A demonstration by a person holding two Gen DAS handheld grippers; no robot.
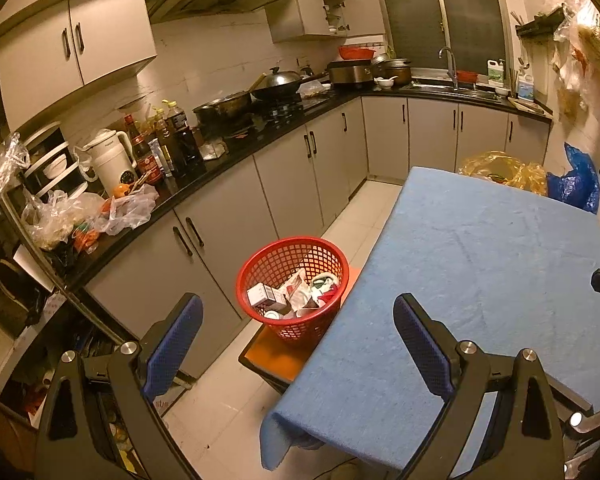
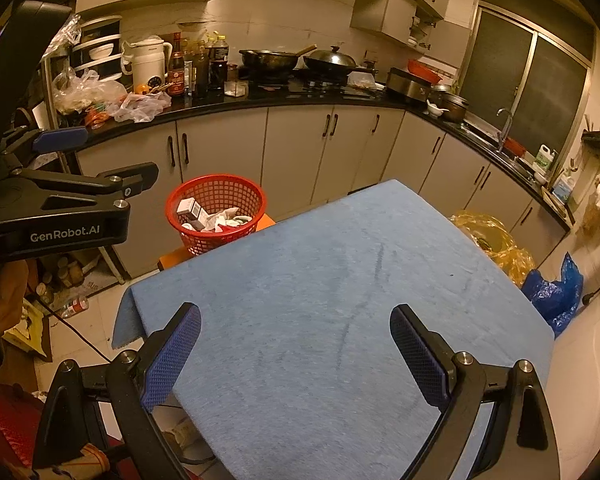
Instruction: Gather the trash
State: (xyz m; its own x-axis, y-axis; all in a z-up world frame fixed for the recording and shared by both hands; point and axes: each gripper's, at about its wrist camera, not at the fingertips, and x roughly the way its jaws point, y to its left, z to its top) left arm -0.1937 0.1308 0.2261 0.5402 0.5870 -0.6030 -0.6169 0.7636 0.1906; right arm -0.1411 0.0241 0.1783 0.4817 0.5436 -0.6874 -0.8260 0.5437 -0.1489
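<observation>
Both your grippers are spread wide with nothing between the pads: left gripper [image 1: 296, 344] hangs over the near left edge of the blue-covered table [image 1: 480, 280], right gripper [image 2: 296, 354] over the table's near end. The tabletop cloth is bare. Just off the table's left edge, the red mesh basket [image 1: 324, 248] sits on an orange stool [image 1: 276, 354], touching or nearly touching the cloth edge, and the trash [image 1: 296, 294] (small cartons, crumpled wrappers) lies inside it. Past the table's far end, a yellow plastic bag [image 1: 500, 168] and a blue bag [image 1: 576, 180] sit on the floor. Beyond the basket, the black kitchen counter [image 1: 260, 140] carries bottles and pans.
</observation>
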